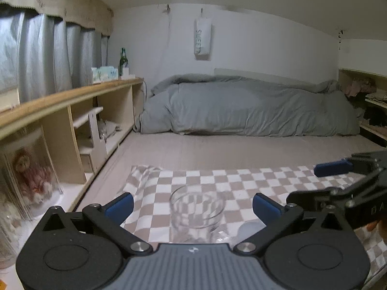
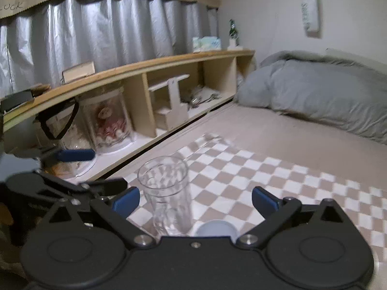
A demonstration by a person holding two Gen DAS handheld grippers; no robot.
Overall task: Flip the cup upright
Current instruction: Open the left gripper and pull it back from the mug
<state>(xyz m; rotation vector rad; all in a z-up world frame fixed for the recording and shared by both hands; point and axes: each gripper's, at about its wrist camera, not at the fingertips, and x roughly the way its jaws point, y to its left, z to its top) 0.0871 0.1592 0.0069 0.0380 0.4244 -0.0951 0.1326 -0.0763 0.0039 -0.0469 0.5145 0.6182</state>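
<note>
A clear ribbed glass cup (image 1: 196, 213) stands upright, mouth up, on a checkered cloth (image 1: 241, 183). My left gripper (image 1: 193, 205) is open, its blue-padded fingers on either side of the cup and apart from it. In the right wrist view the cup (image 2: 167, 193) stands left of centre between the open fingers of my right gripper (image 2: 195, 199), close to the left pad (image 2: 127, 201). A small white cup-like object (image 2: 216, 227) lies just before the right gripper's body; it also shows faintly in the left wrist view (image 1: 250, 229). The right gripper shows at the right of the left wrist view (image 1: 290, 186).
A low wooden shelf (image 1: 72, 111) runs along the left with jars, a doll and a green bottle (image 1: 123, 62) on top. A grey duvet (image 1: 241, 106) lies at the far end of the bed. Curtains (image 2: 96, 36) hang behind the shelf.
</note>
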